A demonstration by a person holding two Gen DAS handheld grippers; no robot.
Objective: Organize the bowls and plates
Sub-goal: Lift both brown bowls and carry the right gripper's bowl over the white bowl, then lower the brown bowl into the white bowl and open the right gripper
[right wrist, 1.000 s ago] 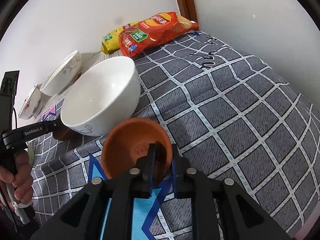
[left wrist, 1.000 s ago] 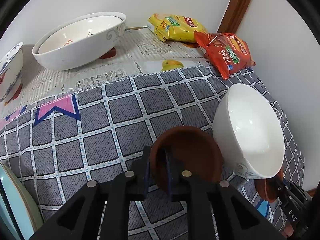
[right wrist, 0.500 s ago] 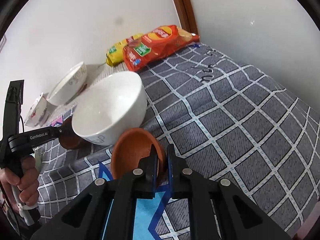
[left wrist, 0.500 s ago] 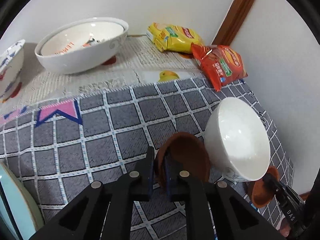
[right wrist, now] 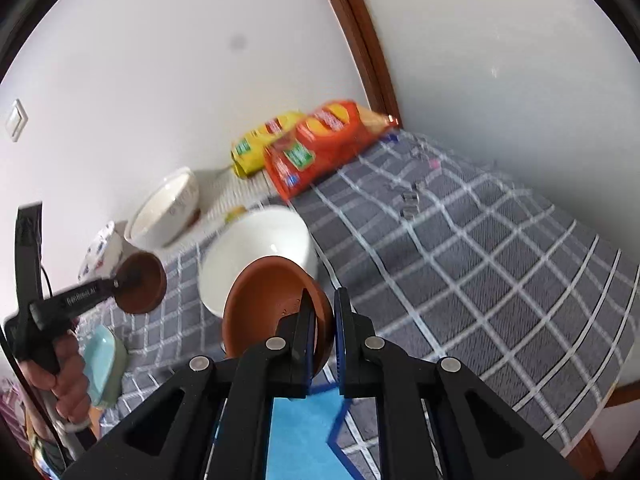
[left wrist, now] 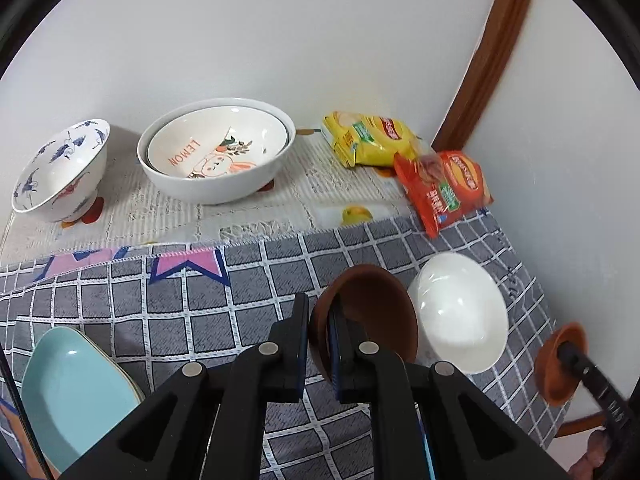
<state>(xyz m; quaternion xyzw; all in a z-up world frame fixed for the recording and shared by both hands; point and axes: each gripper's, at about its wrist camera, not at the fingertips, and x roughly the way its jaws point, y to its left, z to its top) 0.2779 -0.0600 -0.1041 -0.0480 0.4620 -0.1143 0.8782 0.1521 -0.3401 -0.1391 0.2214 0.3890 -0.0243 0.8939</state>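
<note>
My left gripper (left wrist: 319,316) is shut on the rim of a dark brown small bowl (left wrist: 370,308), held above the checked cloth; it also shows in the right wrist view (right wrist: 140,282). My right gripper (right wrist: 323,312) is shut on the rim of an orange-brown small bowl (right wrist: 268,304), seen from the left wrist view at the right edge (left wrist: 560,364). A plain white bowl (left wrist: 460,312) stands between them on the cloth (right wrist: 260,248). A large white bowl with a lemon-print bowl nested inside (left wrist: 216,156) and a blue-patterned bowl (left wrist: 60,172) stand at the back.
A yellow snack bag (left wrist: 368,140) and a red snack bag (left wrist: 444,188) lie at the back right corner by the wall. A light blue plate (left wrist: 76,396) sits at the front left. The grey checked cloth (right wrist: 480,260) stretches to the right.
Both grippers have lifted and pulled back with their brown bowls, so more of the table shows. The white bowl stays in place.
</note>
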